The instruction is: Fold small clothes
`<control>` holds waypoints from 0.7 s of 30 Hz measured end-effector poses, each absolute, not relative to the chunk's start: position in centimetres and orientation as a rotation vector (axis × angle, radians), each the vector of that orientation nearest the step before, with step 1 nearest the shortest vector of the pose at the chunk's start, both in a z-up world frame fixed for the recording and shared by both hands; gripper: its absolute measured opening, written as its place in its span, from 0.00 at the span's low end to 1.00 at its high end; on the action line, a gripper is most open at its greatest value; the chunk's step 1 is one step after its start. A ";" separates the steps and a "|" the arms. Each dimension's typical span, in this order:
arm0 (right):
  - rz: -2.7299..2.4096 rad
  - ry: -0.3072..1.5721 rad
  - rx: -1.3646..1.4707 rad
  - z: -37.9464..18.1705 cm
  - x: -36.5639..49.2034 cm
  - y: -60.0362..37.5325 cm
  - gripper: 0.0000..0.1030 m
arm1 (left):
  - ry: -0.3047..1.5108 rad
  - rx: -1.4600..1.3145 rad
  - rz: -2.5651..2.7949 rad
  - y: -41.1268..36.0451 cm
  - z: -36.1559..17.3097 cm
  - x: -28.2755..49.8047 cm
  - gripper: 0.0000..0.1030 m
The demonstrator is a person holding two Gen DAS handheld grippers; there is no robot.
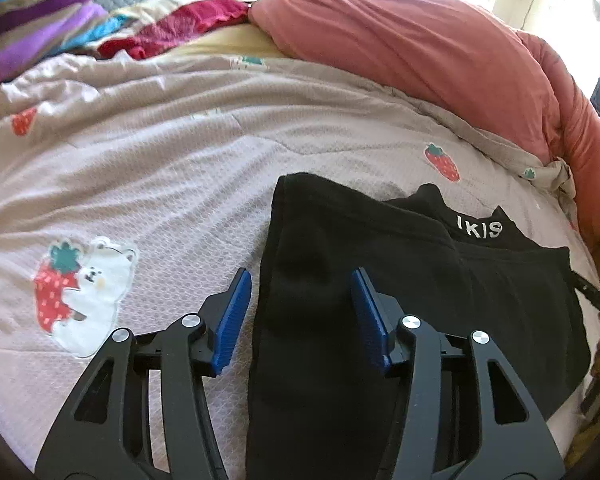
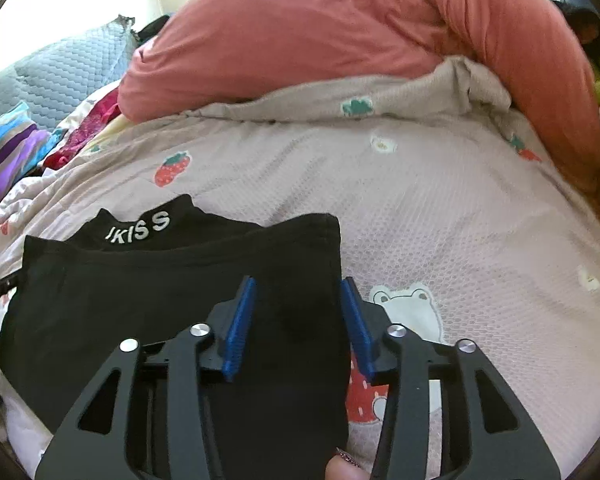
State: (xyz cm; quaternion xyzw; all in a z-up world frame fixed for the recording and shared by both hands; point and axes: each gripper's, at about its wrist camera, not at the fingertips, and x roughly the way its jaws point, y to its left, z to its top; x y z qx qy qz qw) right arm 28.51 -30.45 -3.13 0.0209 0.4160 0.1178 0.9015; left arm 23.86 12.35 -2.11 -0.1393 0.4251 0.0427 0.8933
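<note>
Strawberry-and-bear print bedspread (image 1: 180, 152) fills both views, black garment (image 1: 440, 280) lying flat on it. Left gripper (image 1: 300, 308) stands half open, pads clear of the cloth's left edge between them; right gripper (image 2: 298, 322) likewise at the right edge. Only the right view reads "IKISS" on the waistband (image 2: 140, 228), plus a fingertip (image 2: 342, 468).

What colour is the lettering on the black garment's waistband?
White lettering on the black garment, clearest in the right wrist view.
</note>
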 end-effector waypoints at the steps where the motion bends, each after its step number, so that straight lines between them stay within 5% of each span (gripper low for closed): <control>1: 0.243 0.872 0.053 -3.4 28.8 -30.5 0.42 | 0.889 -0.300 0.083 12.5 -2.3 24.0 0.47; 8: 0.256 0.923 0.146 -4.6 30.6 -31.2 0.40 | 0.918 -0.366 0.035 13.0 -2.7 25.5 0.47; 12: 0.281 0.930 0.194 -5.0 30.7 -31.7 0.28 | 0.926 -0.361 0.036 13.1 -3.0 25.9 0.18; 17: 0.294 0.884 0.162 -4.2 29.9 -31.6 0.09 | 0.891 -0.340 0.026 12.9 -2.3 25.2 0.09; 21: 0.296 0.816 0.178 -2.2 28.9 -32.2 0.08 | 0.828 -0.313 0.015 12.5 0.0 24.4 0.07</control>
